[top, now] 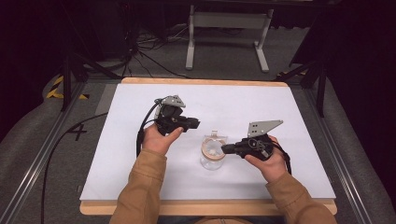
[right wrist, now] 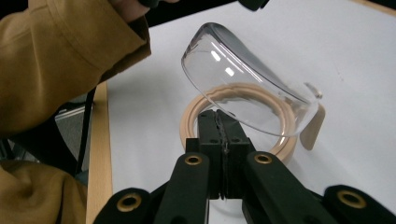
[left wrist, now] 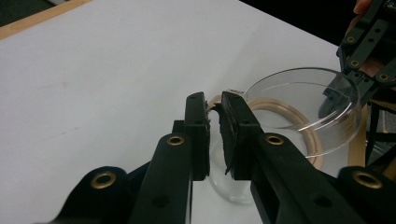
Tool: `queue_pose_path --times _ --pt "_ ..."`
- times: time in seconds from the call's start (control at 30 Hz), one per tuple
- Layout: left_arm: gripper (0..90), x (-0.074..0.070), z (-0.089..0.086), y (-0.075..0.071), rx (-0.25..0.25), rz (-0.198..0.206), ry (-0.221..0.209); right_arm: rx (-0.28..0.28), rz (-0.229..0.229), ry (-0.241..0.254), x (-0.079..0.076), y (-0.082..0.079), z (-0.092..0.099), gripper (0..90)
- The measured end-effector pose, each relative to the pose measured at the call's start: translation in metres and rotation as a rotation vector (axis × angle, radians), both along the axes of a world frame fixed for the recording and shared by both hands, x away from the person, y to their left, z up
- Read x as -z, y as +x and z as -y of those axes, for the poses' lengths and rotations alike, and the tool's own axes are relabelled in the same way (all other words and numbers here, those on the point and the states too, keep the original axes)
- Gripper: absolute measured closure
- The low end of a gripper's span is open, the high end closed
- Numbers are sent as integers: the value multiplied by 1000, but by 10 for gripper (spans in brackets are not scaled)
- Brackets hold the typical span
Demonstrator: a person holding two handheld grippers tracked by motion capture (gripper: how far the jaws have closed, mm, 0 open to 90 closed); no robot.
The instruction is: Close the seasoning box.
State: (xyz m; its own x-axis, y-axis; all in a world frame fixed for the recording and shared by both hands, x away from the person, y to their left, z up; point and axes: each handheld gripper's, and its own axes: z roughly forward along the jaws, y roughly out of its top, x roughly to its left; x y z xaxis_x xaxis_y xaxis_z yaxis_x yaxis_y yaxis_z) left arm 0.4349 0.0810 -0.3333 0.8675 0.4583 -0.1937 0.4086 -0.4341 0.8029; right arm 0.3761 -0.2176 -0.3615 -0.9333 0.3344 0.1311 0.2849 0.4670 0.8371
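Note:
A clear glass jar (top: 212, 157) stands on the white table top, near the middle front. Its hinged glass lid (right wrist: 243, 86) is tipped up and open above a beige seal ring (right wrist: 189, 122). My right gripper (right wrist: 218, 116) is shut on the near rim of the jar, coming in from the right (top: 225, 148). My left gripper (top: 196, 123) hovers a little to the left of and beyond the jar. In the left gripper view its jaws (left wrist: 214, 105) stand slightly apart with no pad pressing on anything, and the lid (left wrist: 303, 105) lies just past them.
The white board (top: 140, 154) has a wooden edge (top: 205, 207) along the front. Metal rails run down both sides of the table. A white metal stand (top: 229, 21) and cables lie on the floor beyond the far edge.

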Motion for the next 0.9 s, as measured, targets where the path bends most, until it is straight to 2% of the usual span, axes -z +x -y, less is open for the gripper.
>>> queue_pose_path --times 0.1,0.13,0.37,0.47,0.63,0.9 --pt "812 0 1 0 7 -7 10 -12 -18 -21 1 -1 -2 899" --pt "810 1 1 0 10 -9 10 -16 -37 -25 1 -1 -2 899" --pt "808 3 3 1 23 -28 34 -23 -41 -84 1 -4 -6 900" --pt "808 3 4 2 24 -31 30 -20 -44 -97 1 -4 -7 900" --pt "807 5 6 2 29 -40 39 -12 -84 -135 4 -2 -7 900" --pt "807 5 5 2 32 -46 38 -17 -105 -156 5 -2 -6 900"
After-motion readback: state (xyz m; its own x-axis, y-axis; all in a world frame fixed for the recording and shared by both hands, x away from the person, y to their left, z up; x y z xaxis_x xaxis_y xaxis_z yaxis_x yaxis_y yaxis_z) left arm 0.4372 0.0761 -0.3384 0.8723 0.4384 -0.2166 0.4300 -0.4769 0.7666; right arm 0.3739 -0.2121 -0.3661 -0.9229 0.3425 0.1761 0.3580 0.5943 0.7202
